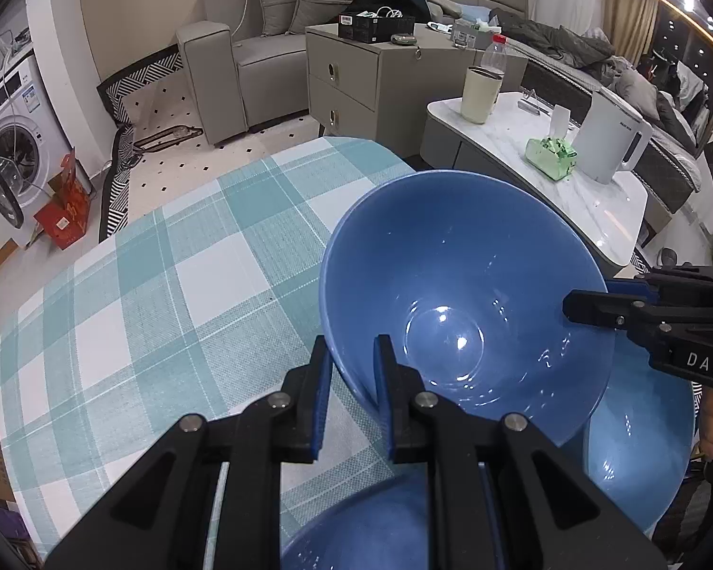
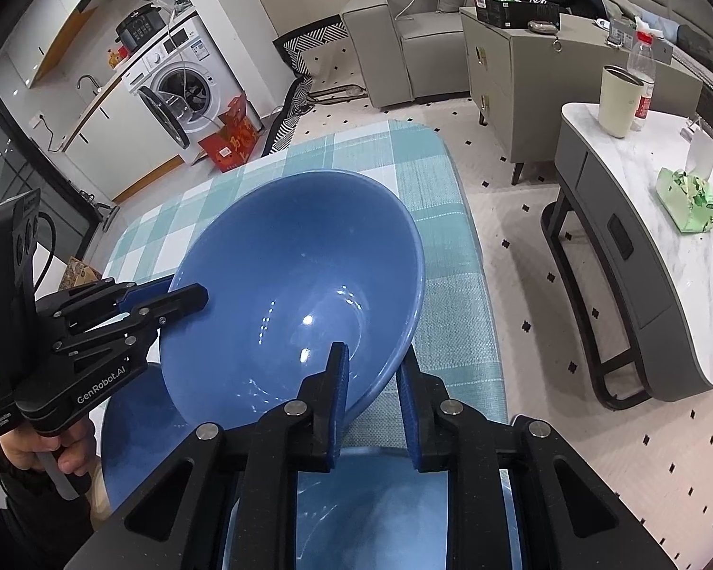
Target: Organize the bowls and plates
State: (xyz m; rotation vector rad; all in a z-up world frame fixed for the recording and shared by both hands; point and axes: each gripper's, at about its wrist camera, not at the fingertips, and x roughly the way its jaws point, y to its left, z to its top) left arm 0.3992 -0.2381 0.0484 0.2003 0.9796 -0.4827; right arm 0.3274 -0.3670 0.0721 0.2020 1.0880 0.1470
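A large blue bowl (image 1: pixel 461 285) hangs tilted above the plaid table, held at opposite sides of its rim. My left gripper (image 1: pixel 351 356) is shut on the near rim, one finger inside and one outside. In the same view my right gripper (image 1: pixel 594 299) clamps the rim at the right. The right wrist view shows the same bowl (image 2: pixel 290 285) with my right gripper (image 2: pixel 373 370) shut on its rim and my left gripper (image 2: pixel 176 292) shut on the left edge. Two more blue dishes lie below: one under the fingers (image 1: pixel 356 536) (image 2: pixel 380 513), one beside it (image 1: pixel 641 451) (image 2: pixel 133 427).
The table wears a teal and white checked cloth (image 1: pixel 166 285). A marble side table (image 1: pixel 523 142) to the right carries a kettle (image 1: pixel 613 137), a cream cup (image 1: pixel 480 95), a bottle and a green tissue pack. A grey cabinet, sofa and washing machine (image 2: pixel 180 90) stand beyond.
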